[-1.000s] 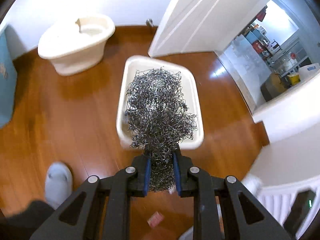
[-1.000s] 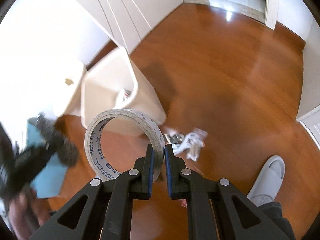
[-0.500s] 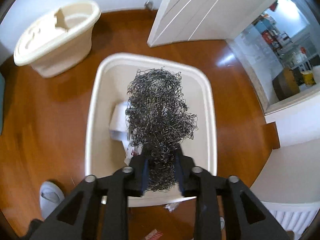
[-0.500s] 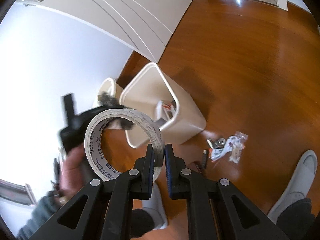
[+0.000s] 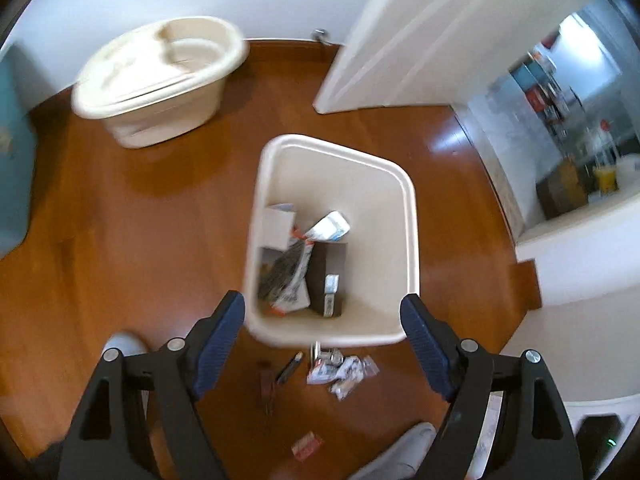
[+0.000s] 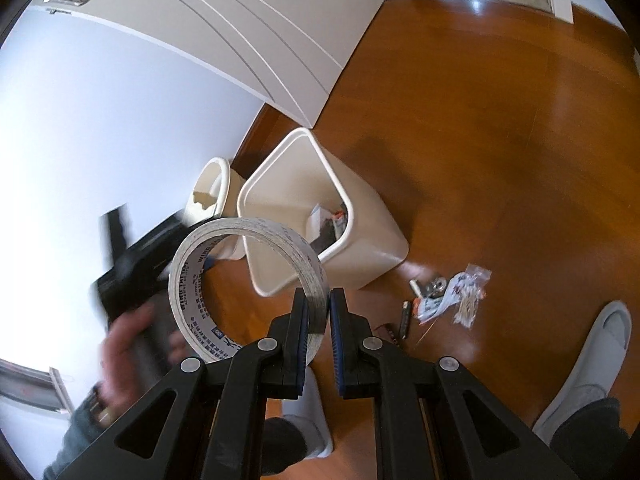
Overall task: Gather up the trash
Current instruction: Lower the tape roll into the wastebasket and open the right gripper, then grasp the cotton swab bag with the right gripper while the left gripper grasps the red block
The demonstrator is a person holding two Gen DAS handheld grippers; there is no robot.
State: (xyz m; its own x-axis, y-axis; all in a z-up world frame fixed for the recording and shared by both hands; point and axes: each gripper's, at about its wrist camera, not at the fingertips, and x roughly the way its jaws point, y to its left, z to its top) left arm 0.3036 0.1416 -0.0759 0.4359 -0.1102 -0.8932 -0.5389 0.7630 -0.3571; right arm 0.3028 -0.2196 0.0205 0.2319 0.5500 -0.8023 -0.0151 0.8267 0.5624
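My left gripper (image 5: 322,314) is open and empty, held above the near rim of the cream trash bin (image 5: 412,216). The steel wool (image 5: 282,272) lies inside the bin among boxes and wrappers. My right gripper (image 6: 319,312) is shut on a roll of tape (image 6: 188,280), held in the air to the near side of the bin (image 6: 372,236). Loose trash lies on the wood floor: crumpled wrappers (image 5: 344,368), a small dark stick (image 5: 288,366) and a red scrap (image 5: 306,444). The wrappers also show in the right wrist view (image 6: 452,292).
A cream oval tub (image 5: 160,80) stands by the wall beyond the bin. A white door (image 5: 420,32) stands open at the right. A teal object (image 5: 12,168) is at the left edge. Grey slippers (image 6: 588,352) are near the trash on the floor.
My left gripper opened and let go of the steel wool, which dropped into the bin, then pulled back. My right gripper still holds the tape roll, a little higher.
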